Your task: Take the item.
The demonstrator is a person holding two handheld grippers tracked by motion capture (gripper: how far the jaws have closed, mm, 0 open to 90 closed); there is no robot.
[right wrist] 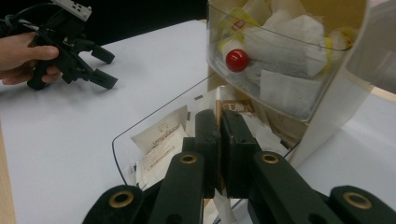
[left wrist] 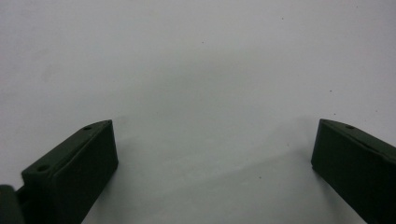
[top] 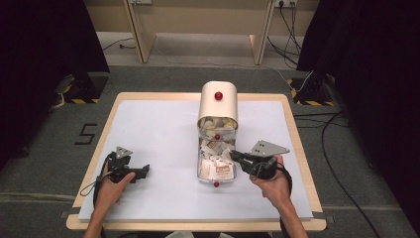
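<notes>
The bench (top: 148,129) before me has a white top inside a pale wooden rim. It stands on grey carpet (top: 44,163), where a black "5" (top: 86,134) is marked to its left. Black curtains (top: 371,59) hang at both sides, and cables (top: 341,183) trail across the floor at the right.
</notes>
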